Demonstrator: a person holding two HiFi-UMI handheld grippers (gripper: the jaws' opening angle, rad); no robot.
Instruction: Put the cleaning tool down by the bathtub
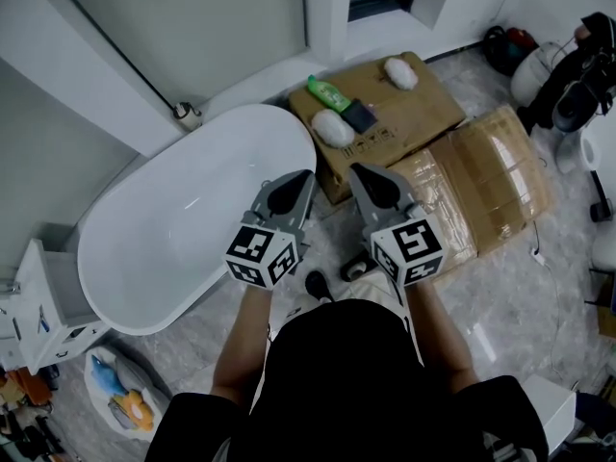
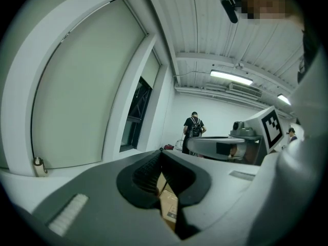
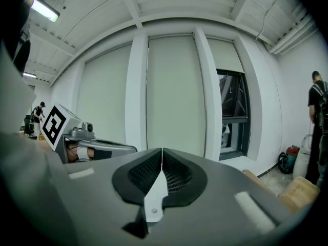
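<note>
At far left, floor clutter with blue and orange bits lies below a white cabinet. Next is the white oval bathtub, inside bare, its long axis running up and to the right toward the window wall.

The left gripper is held above the floor, just beside the tub's right end. In its own view the jaw tips meet, with nothing clamped between the pads and only cardboard showing through the gap below them. That view also shows a person with a backpack standing far off.

Two small dark objects lie on the floor below and between the grippers; what they are cannot be told.

The cardboard box sits near the tub's upper right end. On it are a green bottle, a white fluffy pad, a dark flat item touching that pad, and a second fluffy pad well apart from the first. Which of these is the cleaning tool cannot be told; it is in neither gripper.

The right gripper sits just beside the left one, over the box edge. In its own view the jaws are pressed together, with nothing between them.

Further right is a tape-wrapped box, touching the first box. At far right there is black and white gear on the floor.
</note>
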